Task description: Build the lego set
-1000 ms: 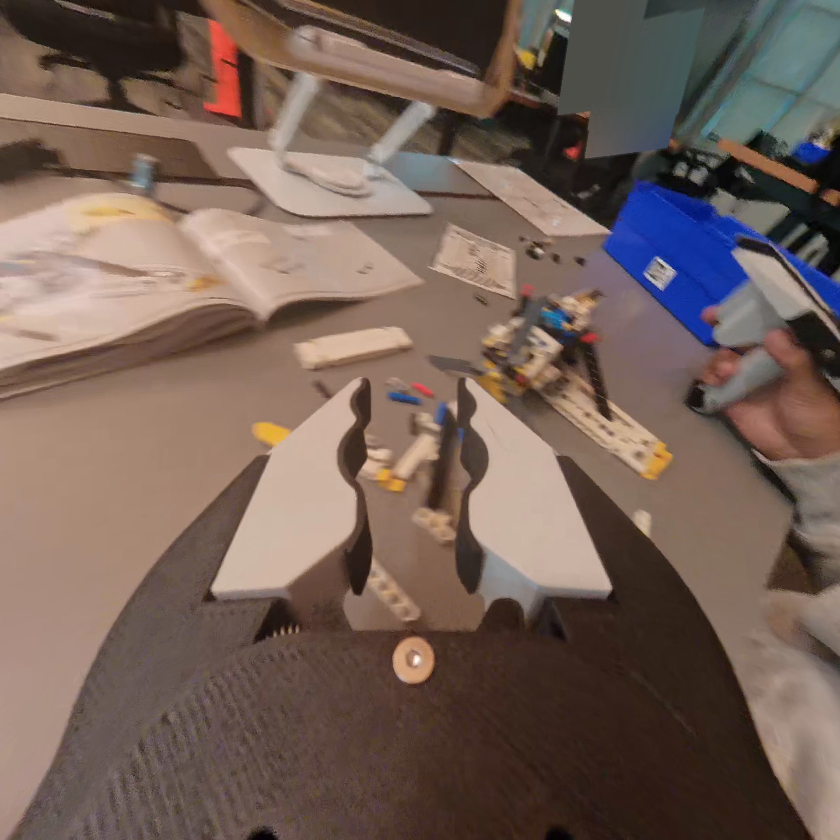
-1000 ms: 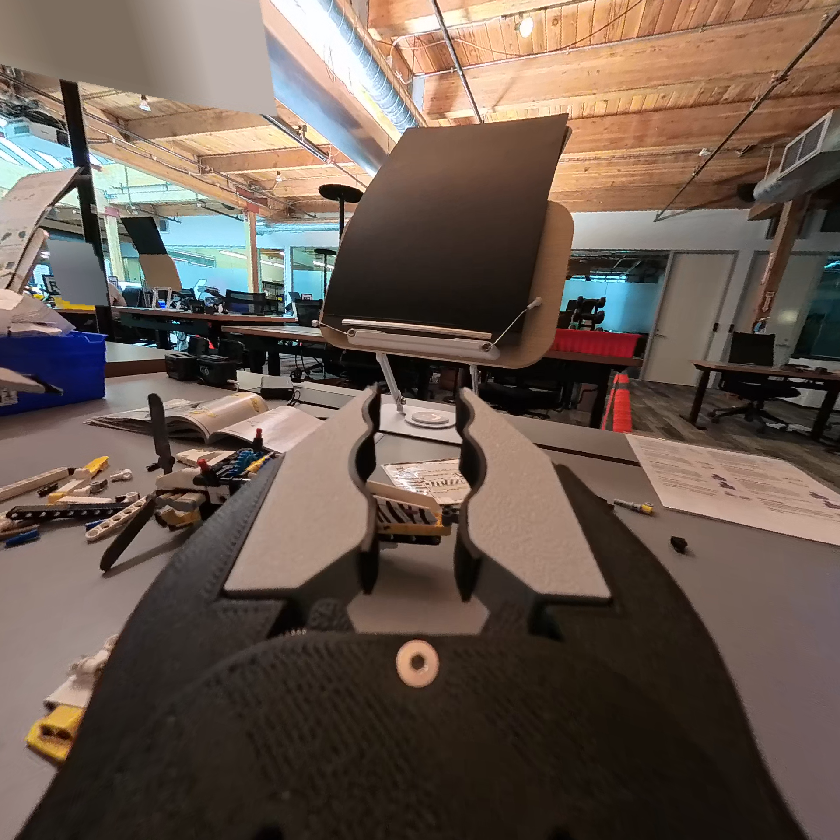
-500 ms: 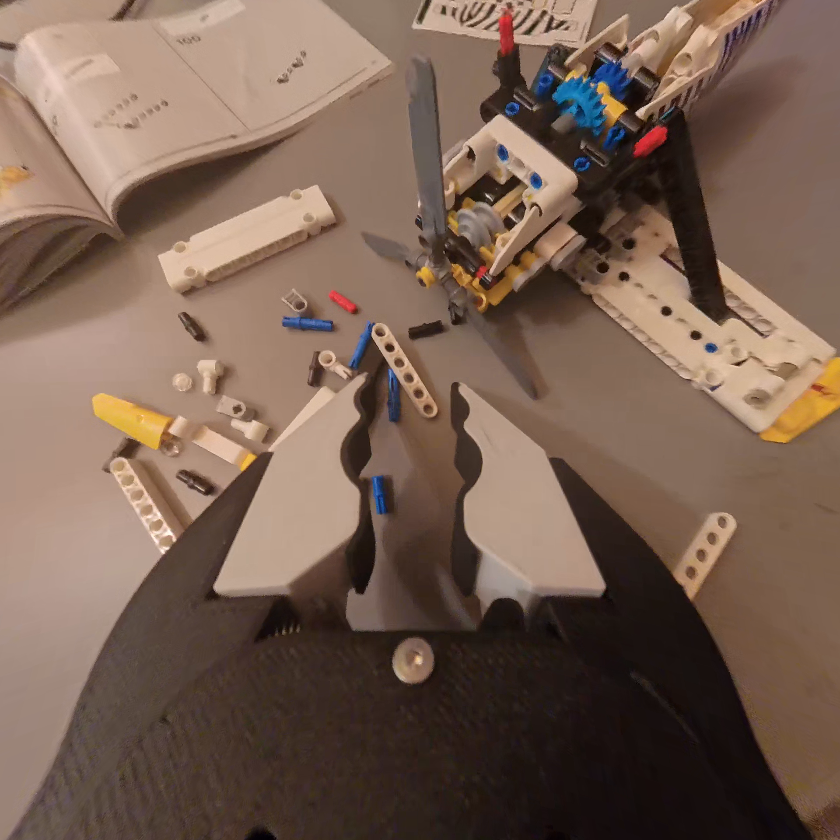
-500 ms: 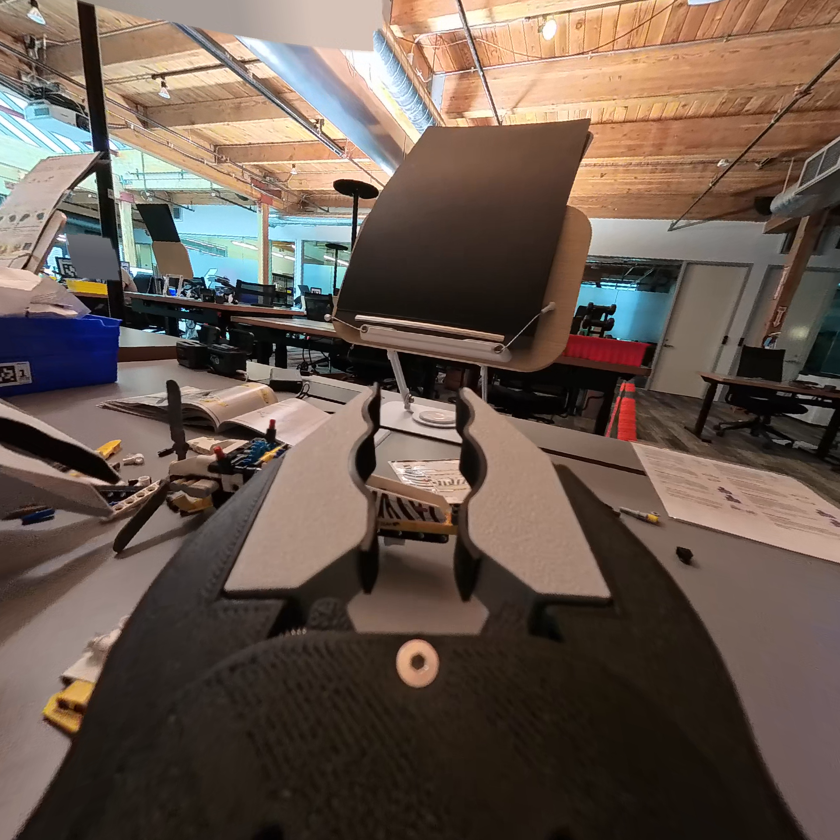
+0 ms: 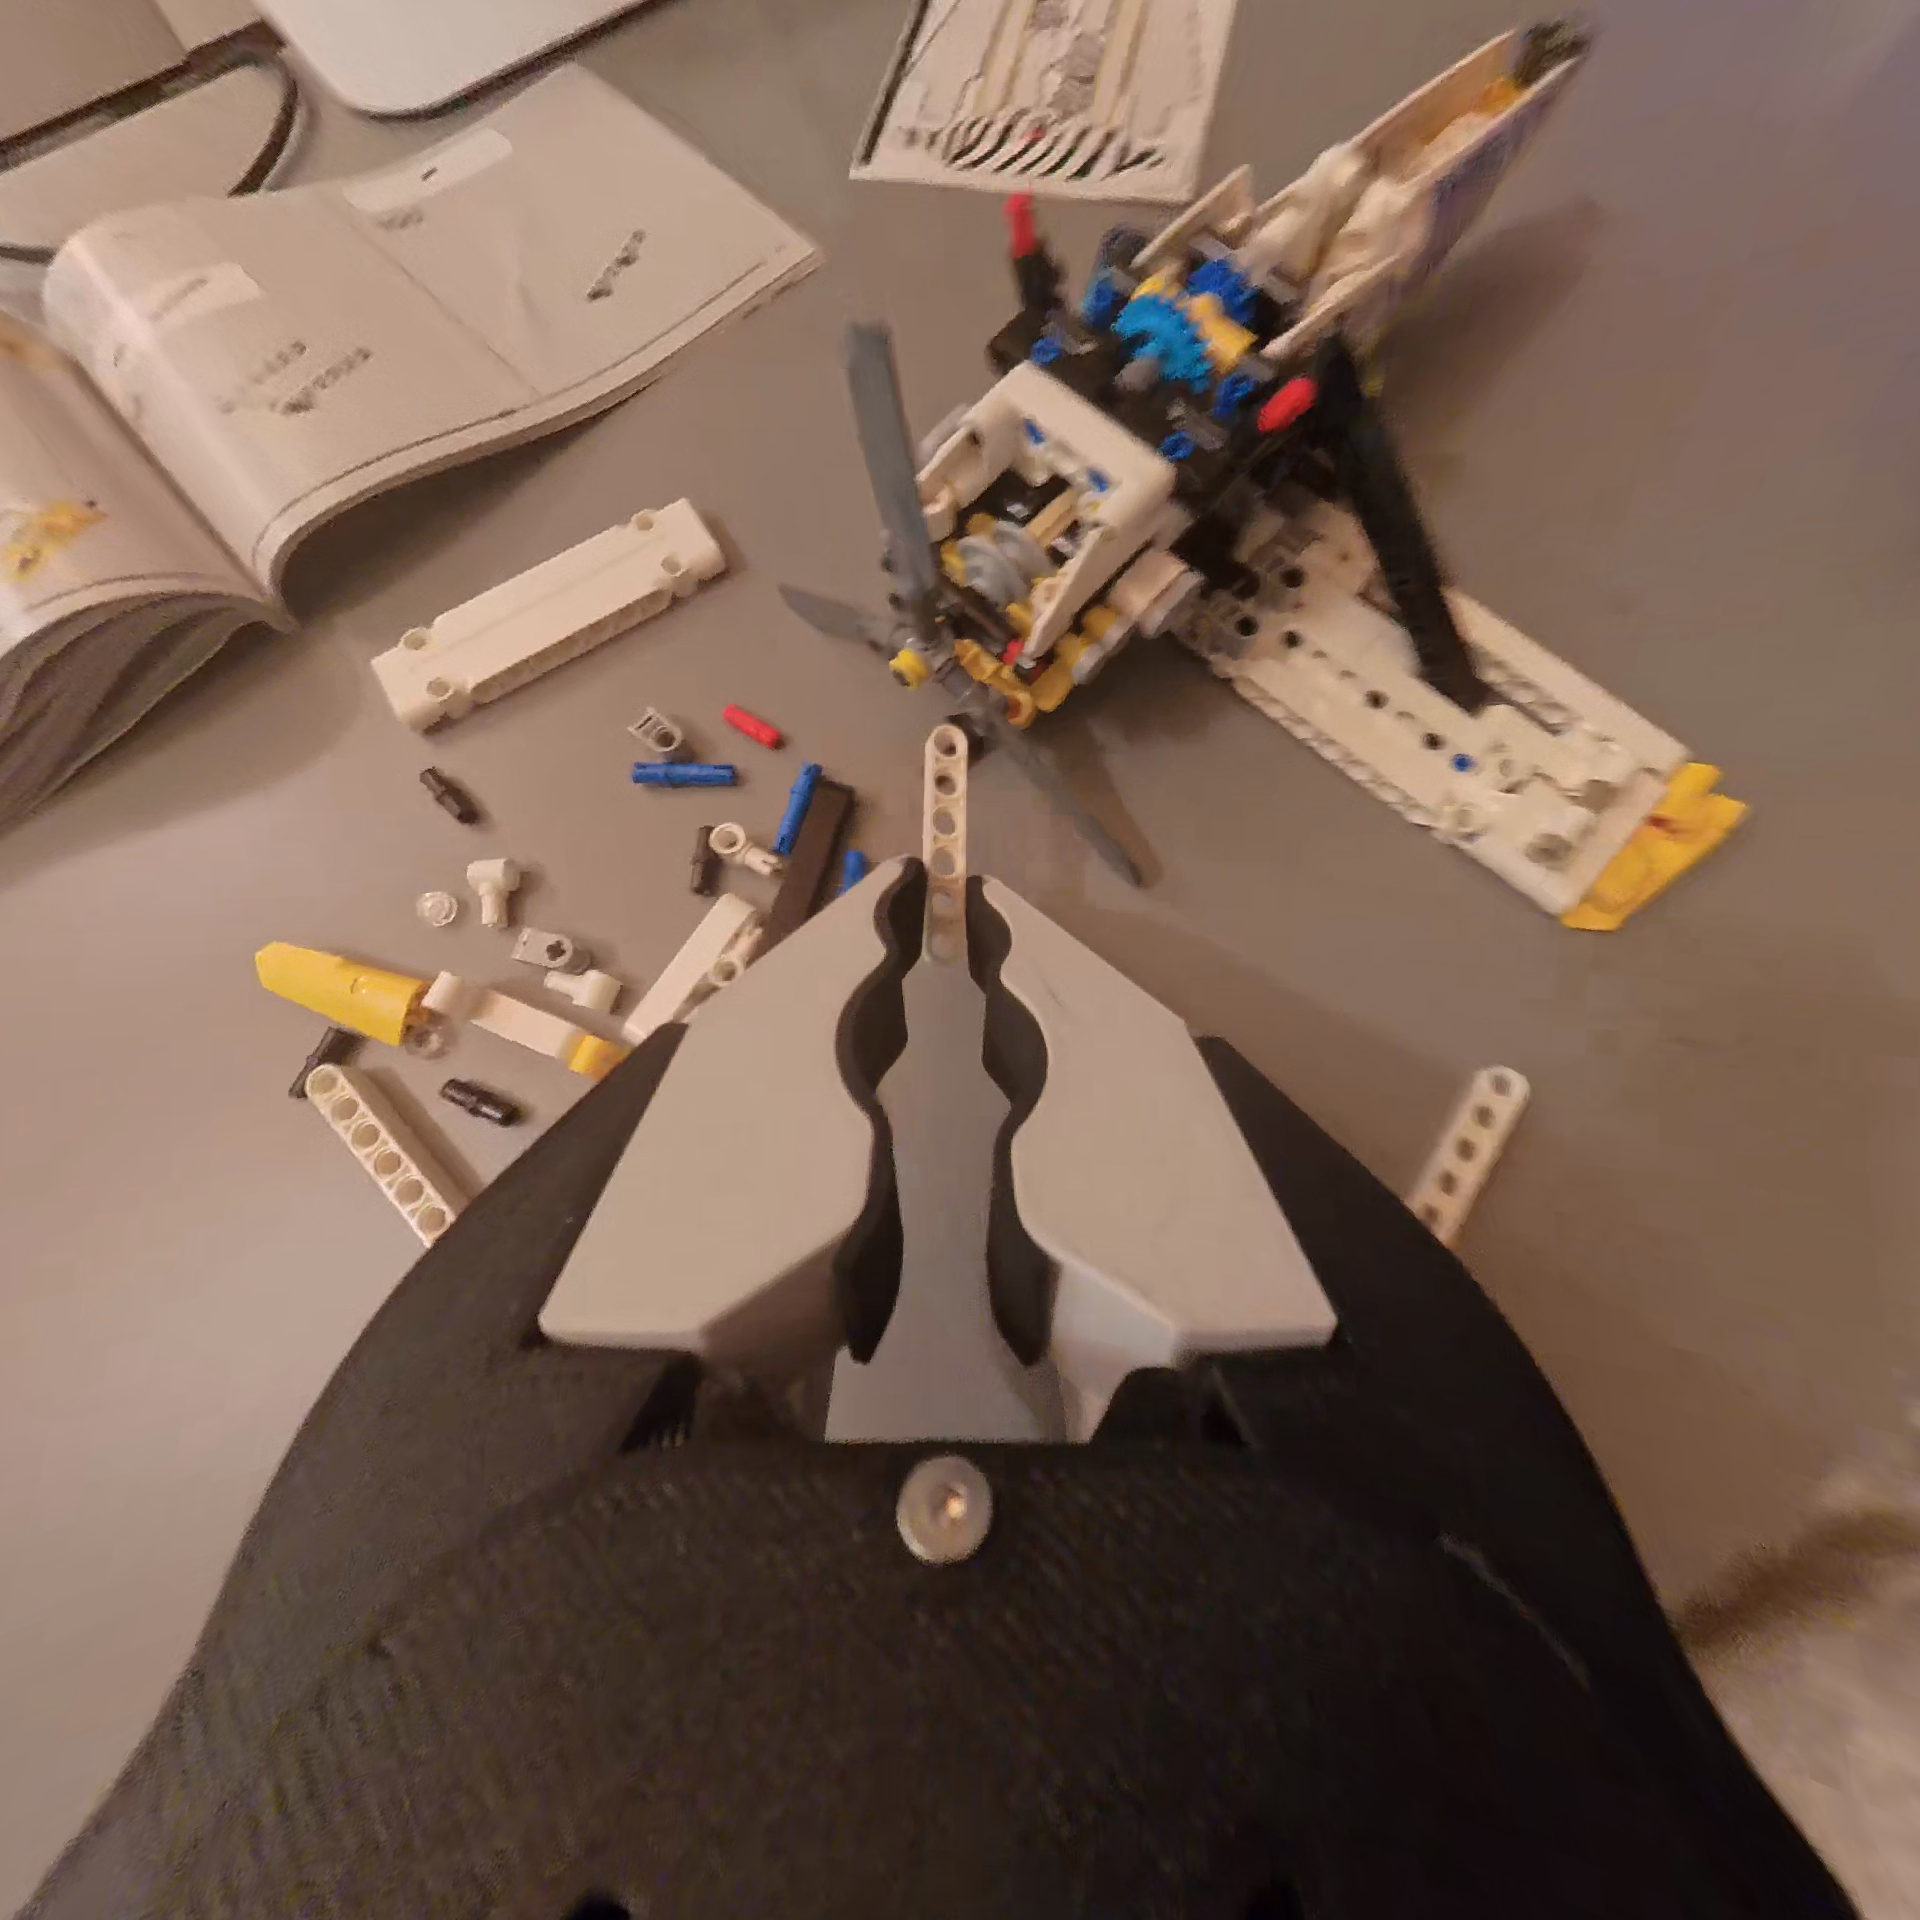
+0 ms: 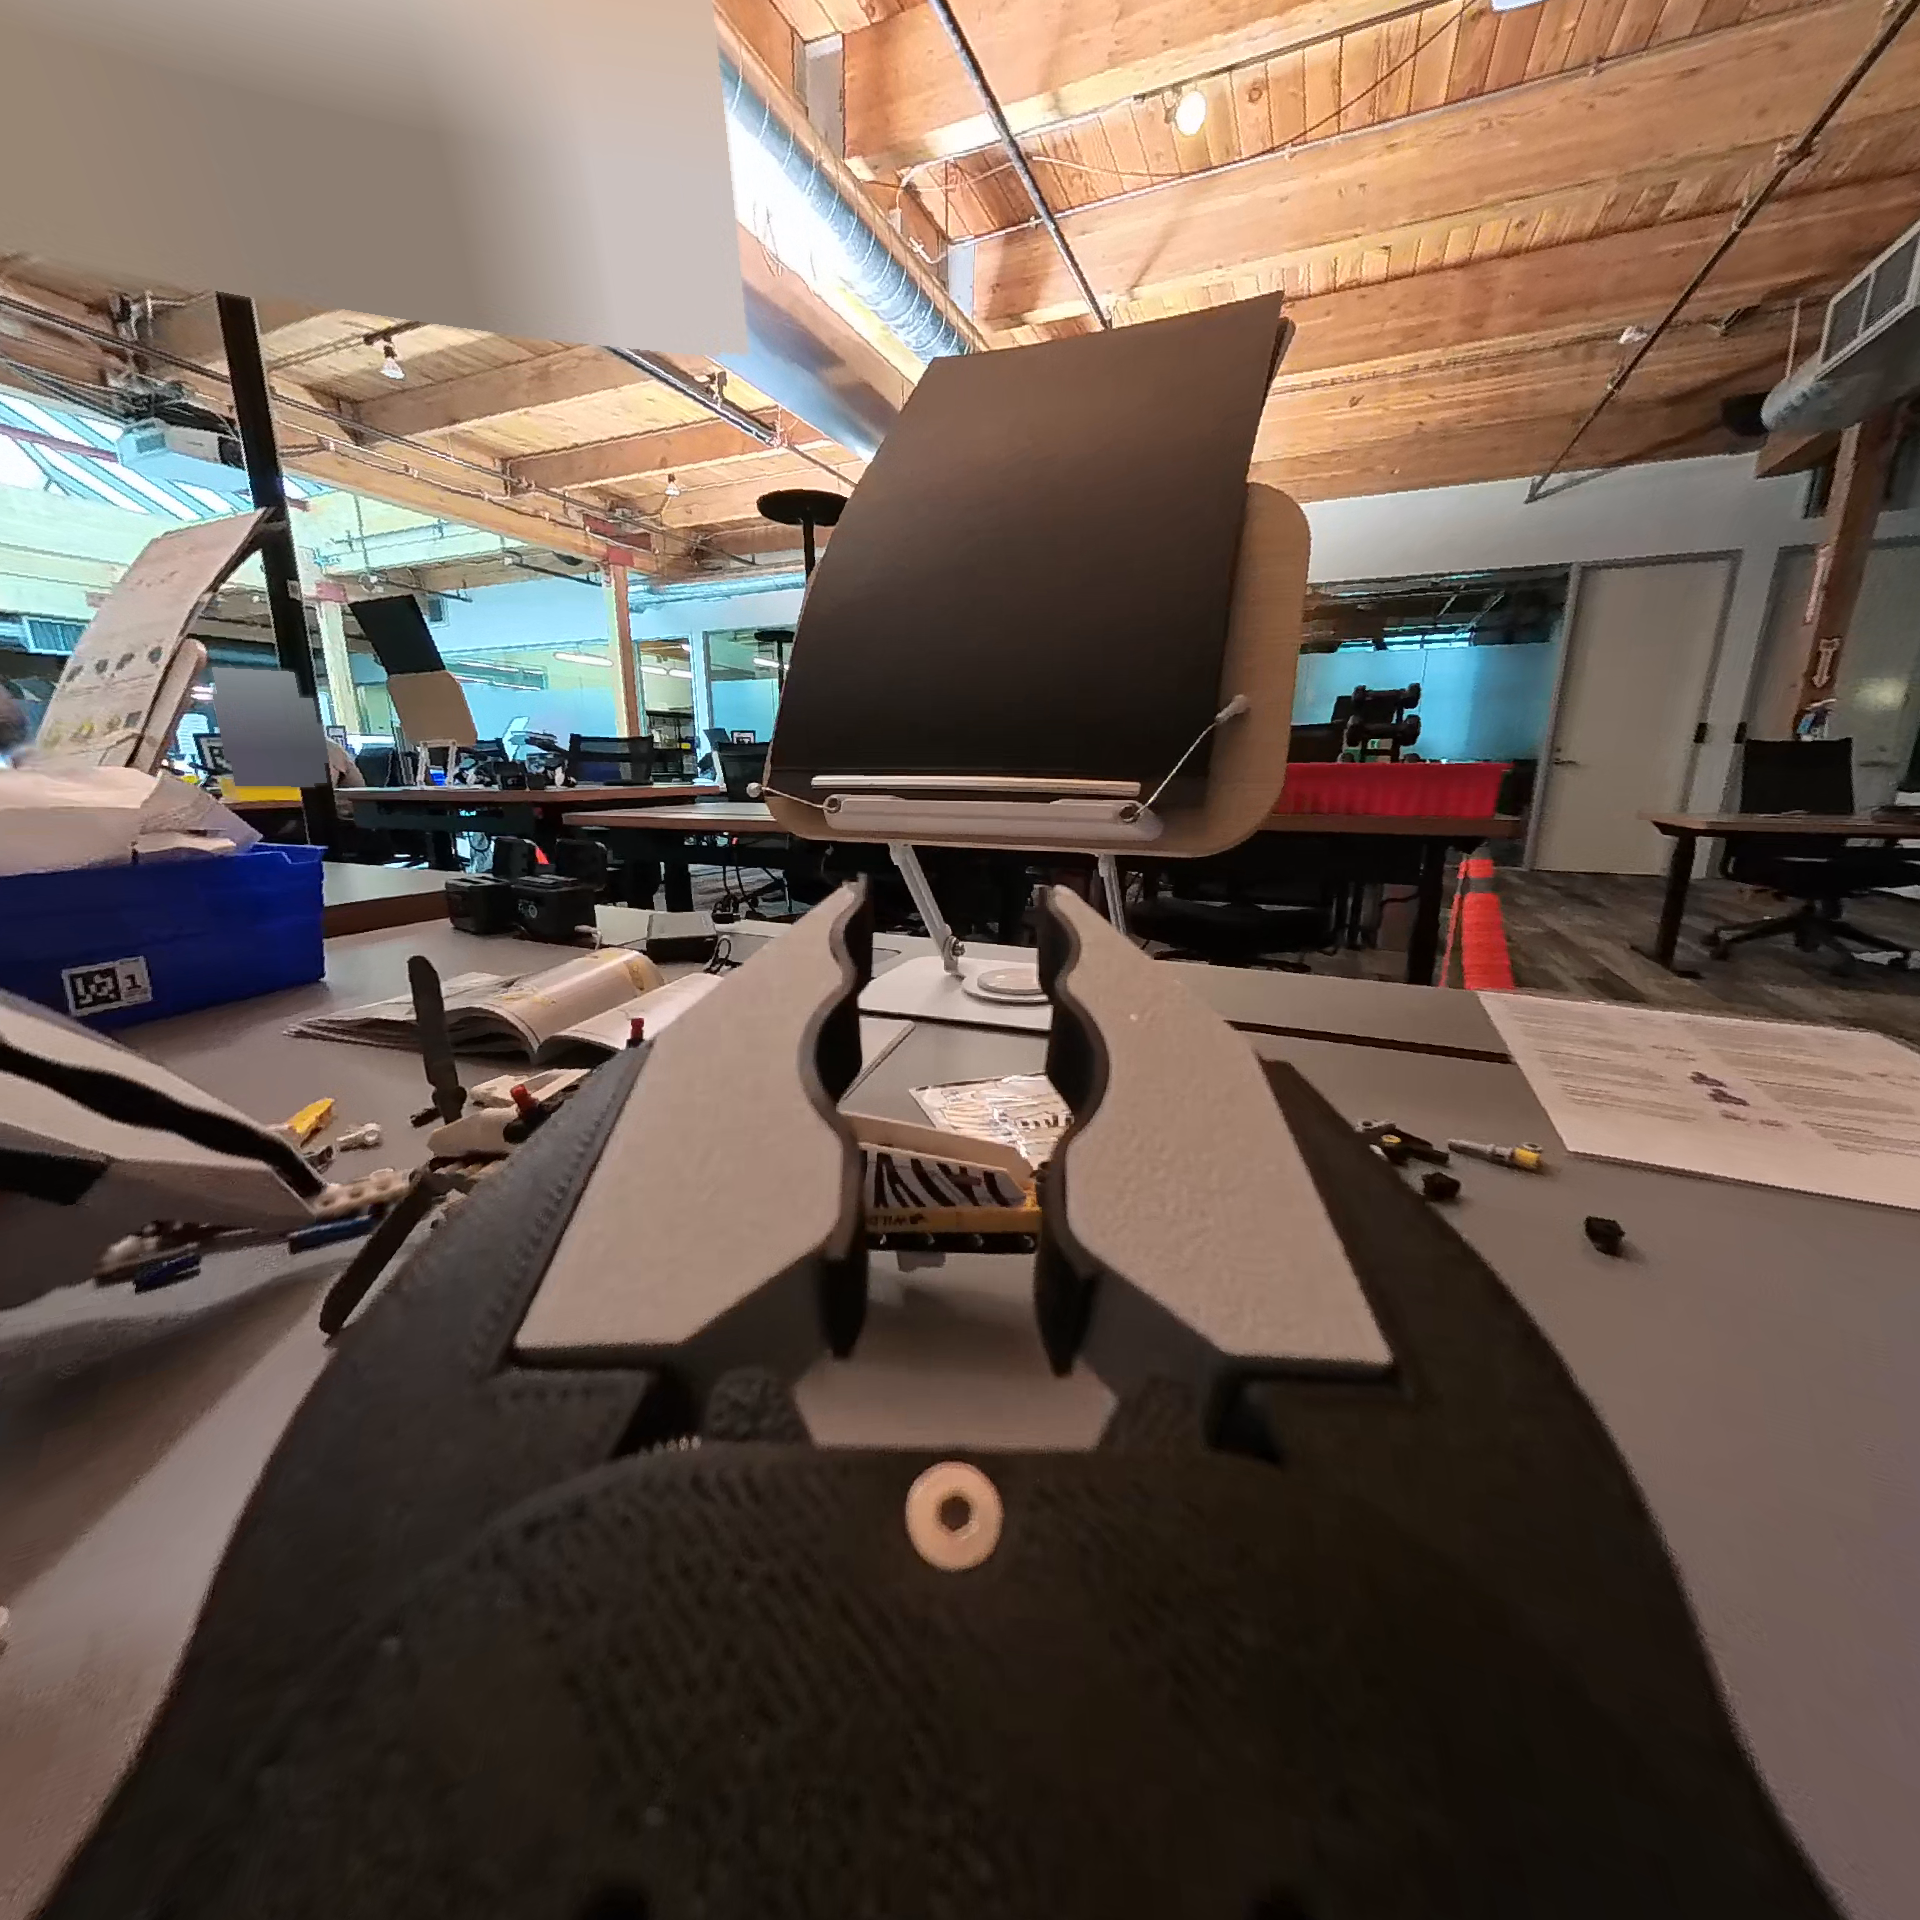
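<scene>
With left tool (image 5: pixel 945 894) pinching only the near end of white beam (image 5: pixel 944 805), it may pivot loose. Propeller (image 5: pixel 894 520) at 12 o'clock could snag it; right tool (image 6: pixel 951 935) gapes, empty.

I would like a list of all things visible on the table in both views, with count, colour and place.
Lego plane: one, white, black, yellow, right of centre.
Instruction booklet: one, open, far left.
Sticker sheet: one, striped, beyond the plane.
Long panel: one, white, below the booklet.
Blue pins: several, among the loose parts.
Holed beam: one, white, between the left jaws.
Book stand: one, black board, centre back.
Blue bin: one, far left.
Printed sheet: one, white, right.
Left gripper: closed on the beam.
Right gripper: open, empty.
</scene>
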`<action>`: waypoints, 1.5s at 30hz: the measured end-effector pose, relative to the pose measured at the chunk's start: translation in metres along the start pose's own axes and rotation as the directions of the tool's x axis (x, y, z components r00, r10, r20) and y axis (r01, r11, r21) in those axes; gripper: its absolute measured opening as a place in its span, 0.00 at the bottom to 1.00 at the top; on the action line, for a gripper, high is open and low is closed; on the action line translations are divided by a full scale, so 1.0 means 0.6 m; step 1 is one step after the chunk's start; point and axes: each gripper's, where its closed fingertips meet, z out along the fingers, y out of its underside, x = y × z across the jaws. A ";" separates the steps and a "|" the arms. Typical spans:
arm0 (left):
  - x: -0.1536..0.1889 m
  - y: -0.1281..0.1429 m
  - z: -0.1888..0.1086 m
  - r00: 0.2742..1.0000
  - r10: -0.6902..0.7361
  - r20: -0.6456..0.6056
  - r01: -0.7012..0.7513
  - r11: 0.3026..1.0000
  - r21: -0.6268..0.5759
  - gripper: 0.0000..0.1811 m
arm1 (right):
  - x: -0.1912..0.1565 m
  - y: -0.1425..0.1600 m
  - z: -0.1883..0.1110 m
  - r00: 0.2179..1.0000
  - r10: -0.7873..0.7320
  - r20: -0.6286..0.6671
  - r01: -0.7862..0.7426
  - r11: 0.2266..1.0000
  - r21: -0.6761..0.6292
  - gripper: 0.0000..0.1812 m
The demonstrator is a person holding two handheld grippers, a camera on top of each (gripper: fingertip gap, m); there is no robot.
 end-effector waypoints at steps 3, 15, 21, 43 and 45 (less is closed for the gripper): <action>0.050 -0.005 -0.027 0.984 0.050 -0.170 -0.047 0.999 0.021 0.03 | 0.003 0.009 0.007 1.000 -0.014 0.004 0.014 1.000 -0.005 0.16; 0.187 0.080 -0.052 0.825 0.069 -0.560 -0.127 0.990 -0.066 0.03 | -0.002 0.017 0.016 0.999 -0.038 0.011 0.038 0.999 -0.012 0.16; 0.178 0.079 -0.057 0.824 0.058 -0.564 -0.117 0.991 -0.069 0.03 | 0.000 0.018 0.018 0.999 -0.033 0.009 0.033 0.999 -0.009 0.16; 0.175 0.088 -0.046 0.848 0.133 -0.513 -0.178 0.983 -0.040 0.17 | 0.002 0.018 0.018 0.997 -0.067 0.023 0.067 0.998 -0.022 0.16; 0.174 0.089 -0.043 0.853 0.143 -0.501 -0.190 0.981 -0.043 0.16 | 0.004 0.017 0.017 0.998 -0.060 0.022 0.061 0.998 -0.020 0.16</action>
